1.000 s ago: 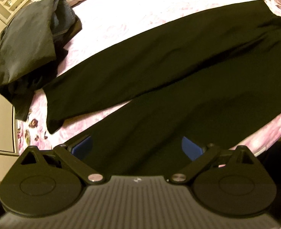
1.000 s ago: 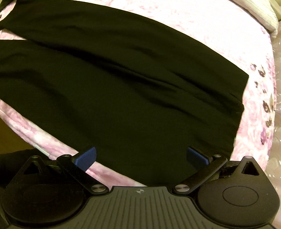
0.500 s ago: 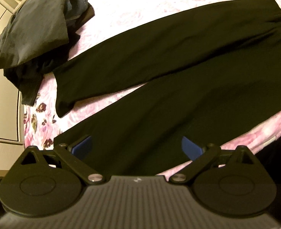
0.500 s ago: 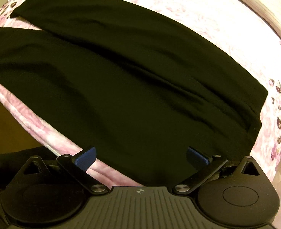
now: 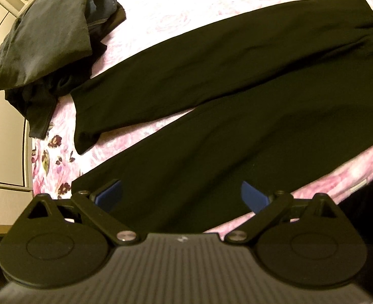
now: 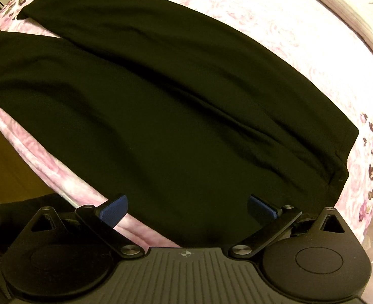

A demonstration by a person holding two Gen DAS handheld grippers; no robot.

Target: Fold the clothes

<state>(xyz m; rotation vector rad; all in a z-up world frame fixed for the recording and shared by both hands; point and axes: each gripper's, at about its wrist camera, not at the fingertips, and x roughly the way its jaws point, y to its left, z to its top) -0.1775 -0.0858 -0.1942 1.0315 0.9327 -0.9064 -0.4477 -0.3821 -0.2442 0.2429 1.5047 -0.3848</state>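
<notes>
Black trousers (image 5: 211, 96) lie spread flat on a pink floral bedspread (image 5: 176, 10), legs apart in a narrow V. In the left wrist view the two leg ends point left. My left gripper (image 5: 181, 196) hovers open over the near leg, close to its hem. In the right wrist view the same trousers (image 6: 176, 106) run from the leg ends at upper left to the waistband at right. My right gripper (image 6: 186, 207) stands open above the near edge by the waist end. Both grippers have blue pads and hold nothing.
A heap of dark clothes (image 5: 47, 38) sits at the bed's far left corner. A striped pillow (image 6: 351, 7) lies at the upper right of the right wrist view. The near bed edge drops to a brown floor (image 6: 6, 167). A pale cabinet (image 5: 1, 131) stands left of the bed.
Both grippers have pulled back and shifted, so more of the trousers shows. The near leg's hem has come into the left wrist view, and the waistband corner sits further right in the right wrist view.
</notes>
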